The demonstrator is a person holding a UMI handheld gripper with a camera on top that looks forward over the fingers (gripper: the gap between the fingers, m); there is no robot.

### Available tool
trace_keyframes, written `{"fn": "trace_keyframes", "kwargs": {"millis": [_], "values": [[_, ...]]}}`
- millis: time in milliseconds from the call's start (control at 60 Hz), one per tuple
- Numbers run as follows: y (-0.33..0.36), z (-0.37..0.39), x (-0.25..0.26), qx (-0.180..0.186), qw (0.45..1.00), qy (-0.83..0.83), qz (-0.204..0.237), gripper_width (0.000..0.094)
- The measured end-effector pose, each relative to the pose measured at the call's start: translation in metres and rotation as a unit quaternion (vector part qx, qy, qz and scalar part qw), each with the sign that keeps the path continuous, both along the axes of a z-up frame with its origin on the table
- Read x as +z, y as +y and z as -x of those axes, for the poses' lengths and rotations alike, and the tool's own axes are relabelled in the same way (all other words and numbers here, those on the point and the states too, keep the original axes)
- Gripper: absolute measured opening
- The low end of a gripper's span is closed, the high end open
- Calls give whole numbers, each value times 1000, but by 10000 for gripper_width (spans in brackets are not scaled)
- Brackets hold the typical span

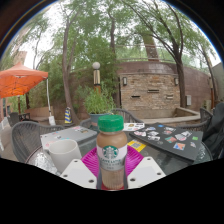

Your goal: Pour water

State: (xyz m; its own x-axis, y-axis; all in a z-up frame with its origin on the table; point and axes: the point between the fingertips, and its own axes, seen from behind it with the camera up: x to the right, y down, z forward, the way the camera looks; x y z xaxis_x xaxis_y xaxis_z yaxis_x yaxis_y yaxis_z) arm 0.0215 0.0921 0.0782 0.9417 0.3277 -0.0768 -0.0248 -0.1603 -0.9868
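Tongs (112, 170) clench the bottle (112, 152) (cap on), so a tilt w/ loose grip could miss the cup (66, 153) near-left.

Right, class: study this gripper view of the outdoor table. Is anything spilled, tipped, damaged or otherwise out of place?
Nothing stands out. The capped bottle stands upright between the gripper fingers, the white cup beside it is upright too, and no spill shows on the table. The cards lie scattered flat beyond.

An orange umbrella (20, 80) stands beside the trees (95, 40). A brick structure (150, 88) rises beyond the round table (185, 150), which bears scattered cards (160, 133).
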Motion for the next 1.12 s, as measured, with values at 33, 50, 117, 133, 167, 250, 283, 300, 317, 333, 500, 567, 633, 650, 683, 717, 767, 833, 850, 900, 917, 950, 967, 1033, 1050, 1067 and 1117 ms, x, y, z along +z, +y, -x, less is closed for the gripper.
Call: {"fn": "trace_keyframes", "kwargs": {"millis": [33, 50, 117, 133, 167, 250, 283, 300, 317, 333, 500, 567, 633, 650, 683, 717, 767, 833, 850, 900, 917, 950, 967, 1033, 1050, 1067, 1117], "values": [[-4, 1, -1, 7, 1000, -6, -4, 297], [-6, 1, -1, 10, 1000, -11, -7, 298], [-4, 2, 0, 9, 1000, -12, -12, 298], [-5, 2, 0, 9, 1000, -11, -11, 298], [-3, 2, 0, 11, 1000, -13, -13, 302], [-6, 3, 0, 12, 1000, -10, -6, 400], [-6, 2, 1, 14, 1000, -13, 0, 441], [-6, 2, 1, 15, 1000, -18, 5, 458], [-7, 2, -1, 17, 999, -24, 14, 476], [-8, 2, -4, 17, 999, -29, 25, 503], [-25, 1, 1, 7, 998, -30, 57, 838], [-31, -3, 6, -11, 997, -45, 62, 832], [-48, -3, 12, -30, 996, -59, 64, 831], [-53, -3, 14, -33, 995, -63, 66, 830], [-63, -5, 19, -42, 994, -68, 70, 831], [-75, -6, 25, -53, 993, -73, 73, 832], [-98, -7, 36, -69, 991, -80, 86, 831], [-132, -4, 54, -89, 987, -87, 99, 832], [-142, -4, 60, -93, 987, -86, 100, 832], [-171, 1, 76, -109, 985, -79, 107, 833], [-182, 3, 81, -114, 984, -76, 112, 832], [-202, 9, 89, -120, 982, -70, 124, 834], [-213, 12, 93, -121, 982, -67, 131, 834], [-255, 27, 109, -127, 978, -53, 156, 830], [-266, 30, 113, -129, 977, -49, 162, 831], [-276, 33, 118, -130, 976, -44, 166, 834], [-301, 44, 132, -134, 975, -34, 174, 834]]}}
